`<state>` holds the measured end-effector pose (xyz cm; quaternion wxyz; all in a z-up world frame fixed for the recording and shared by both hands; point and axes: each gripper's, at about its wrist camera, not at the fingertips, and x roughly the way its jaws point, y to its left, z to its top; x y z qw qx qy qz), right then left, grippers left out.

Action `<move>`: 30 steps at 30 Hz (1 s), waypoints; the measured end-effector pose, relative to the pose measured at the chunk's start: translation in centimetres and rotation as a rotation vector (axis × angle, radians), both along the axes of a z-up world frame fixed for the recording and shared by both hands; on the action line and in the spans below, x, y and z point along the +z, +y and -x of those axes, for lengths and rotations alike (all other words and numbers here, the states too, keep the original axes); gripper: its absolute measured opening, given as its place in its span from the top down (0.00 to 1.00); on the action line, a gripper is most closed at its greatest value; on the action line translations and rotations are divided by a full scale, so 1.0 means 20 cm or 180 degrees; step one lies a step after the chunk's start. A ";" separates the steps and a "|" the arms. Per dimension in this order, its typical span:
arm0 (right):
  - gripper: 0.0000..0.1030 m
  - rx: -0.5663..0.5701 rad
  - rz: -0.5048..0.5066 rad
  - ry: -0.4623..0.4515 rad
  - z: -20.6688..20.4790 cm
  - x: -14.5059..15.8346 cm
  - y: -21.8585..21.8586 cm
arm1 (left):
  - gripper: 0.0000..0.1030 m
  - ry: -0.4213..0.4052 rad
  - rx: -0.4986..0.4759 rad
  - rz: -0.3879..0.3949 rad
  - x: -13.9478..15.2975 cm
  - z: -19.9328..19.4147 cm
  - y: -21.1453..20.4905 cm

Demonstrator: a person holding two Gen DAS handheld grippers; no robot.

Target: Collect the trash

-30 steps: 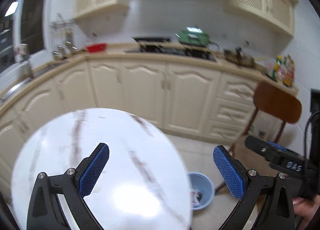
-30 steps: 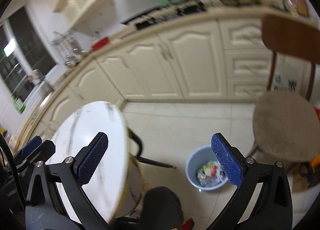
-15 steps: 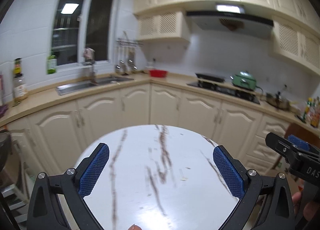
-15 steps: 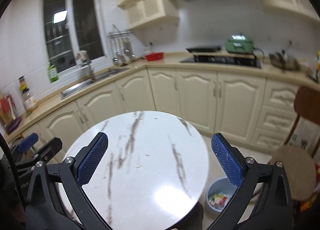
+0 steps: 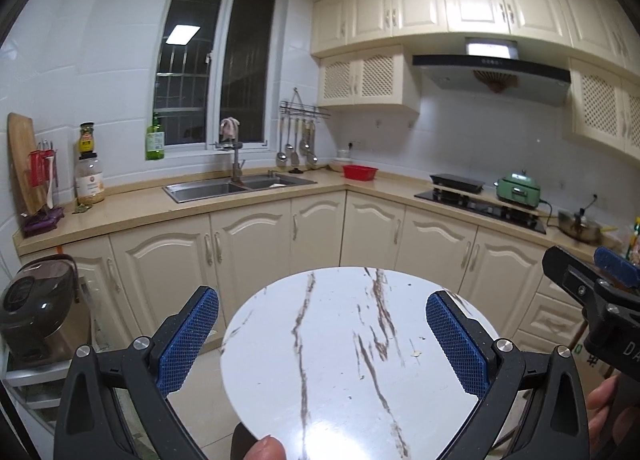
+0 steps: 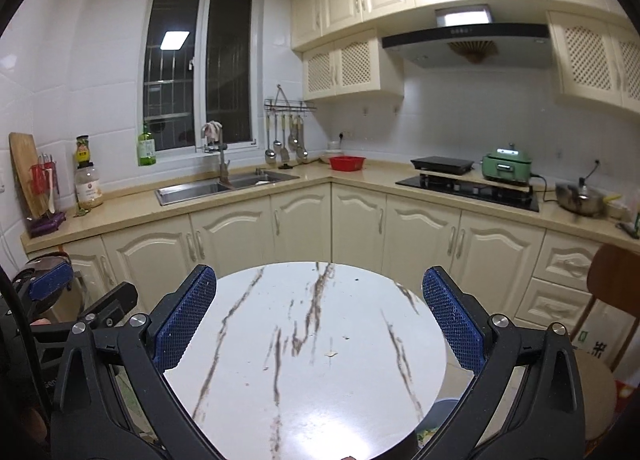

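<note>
1. Marble-patterned round table (image 5: 340, 360) is seen from the left wrist beneath the left gripper (image 5: 320, 344), whose jaws are spread wide and empty; small crumbs (image 5: 416, 354) are scattered near the right rim.
2. From the right wrist, the right gripper (image 6: 320, 324) is likewise held open and empty; crumbs (image 6: 331, 354) lie mid-table, and a blue bin (image 6: 440, 410) is glimpsed below the right edge.

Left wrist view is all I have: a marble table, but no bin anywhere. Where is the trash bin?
Observer: The right wrist view shows the bin on the floor, its rim peeking out below the table's right edge.
Operator: Anything standing near it?
Observer: A chair with a cushioned seat, to the right of the bin.
Operator: Is the right gripper carrying anything?
Observer: No. The right gripper has its fingers wide apart, with nothing between them.
</note>
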<state>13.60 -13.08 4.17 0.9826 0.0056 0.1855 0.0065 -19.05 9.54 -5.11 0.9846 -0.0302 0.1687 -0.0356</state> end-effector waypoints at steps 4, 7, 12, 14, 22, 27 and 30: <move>0.00 0.0022 0.0022 -0.0046 0.04 0.01 0.04 | 0.01 -0.0023 0.0146 -0.0010 0.02 0.06 0.04; 0.00 0.0036 0.0017 -0.0055 0.06 0.01 0.04 | 0.01 -0.0070 0.0238 -0.0066 0.03 0.07 0.01; 0.00 0.0044 -0.0010 -0.0040 0.07 0.00 0.03 | 0.01 -0.0081 0.0171 -0.0065 0.02 0.02 -0.08; 0.00 0.0038 -0.0002 -0.0043 0.07 0.00 0.02 | 0.01 -0.0078 0.0148 -0.0078 0.01 0.03 -0.11; 0.00 0.0034 0.0012 -0.0050 0.09 0.00 0.03 | 0.01 -0.0133 0.0149 -0.0076 0.01 0.01 -0.07; 0.00 0.0050 0.0025 -0.0044 0.08 0.01 0.04 | 0.01 -0.0177 0.0191 -0.0016 -0.02 0.01 -0.04; 0.00 0.0060 0.0021 -0.0042 0.08 0.01 0.05 | 0.01 -0.0186 0.0185 0.0024 -0.05 0.02 -0.04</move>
